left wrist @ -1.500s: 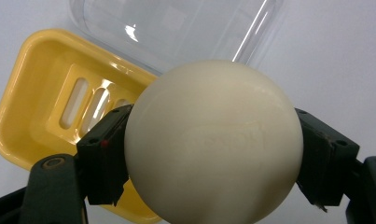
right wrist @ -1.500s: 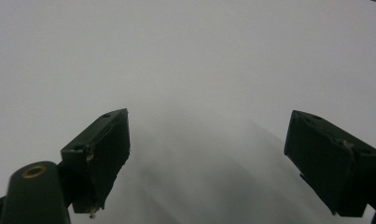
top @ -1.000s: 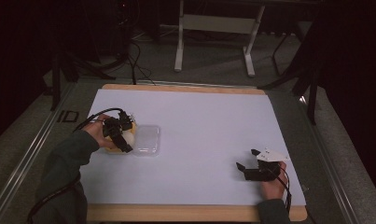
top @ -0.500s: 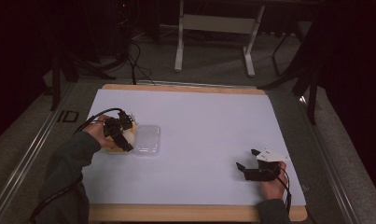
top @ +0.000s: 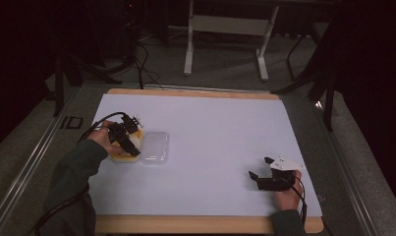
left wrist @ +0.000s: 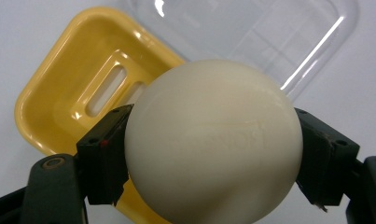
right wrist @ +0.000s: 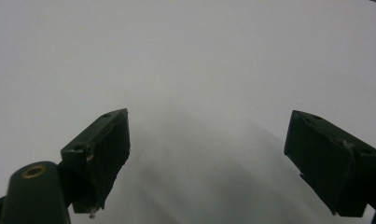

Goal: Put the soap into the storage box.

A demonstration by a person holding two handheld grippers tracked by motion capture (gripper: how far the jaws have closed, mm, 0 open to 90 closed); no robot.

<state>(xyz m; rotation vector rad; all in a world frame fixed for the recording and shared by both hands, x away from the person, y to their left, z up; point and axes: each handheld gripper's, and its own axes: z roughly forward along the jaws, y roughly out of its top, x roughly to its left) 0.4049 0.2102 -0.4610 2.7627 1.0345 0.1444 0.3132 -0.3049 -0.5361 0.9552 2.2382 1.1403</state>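
Cream soap [left wrist: 213,140] is held clamped in the left gripper [top: 124,139] just above the yellow dish [left wrist: 59,102], unmoved over the last second, suggesting placement is pending; the right gripper [right wrist: 213,158] is rested agape.

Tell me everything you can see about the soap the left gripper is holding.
The soap is a smooth, rounded, cream-white bar with a faint embossed mark on its face. The left gripper clamps it, one black jaw pressed on each side. It is held above the yellow dish, whose slotted floor shows behind it, with the clear lid lying beside the dish. Whether its underside touches the dish cannot be told.
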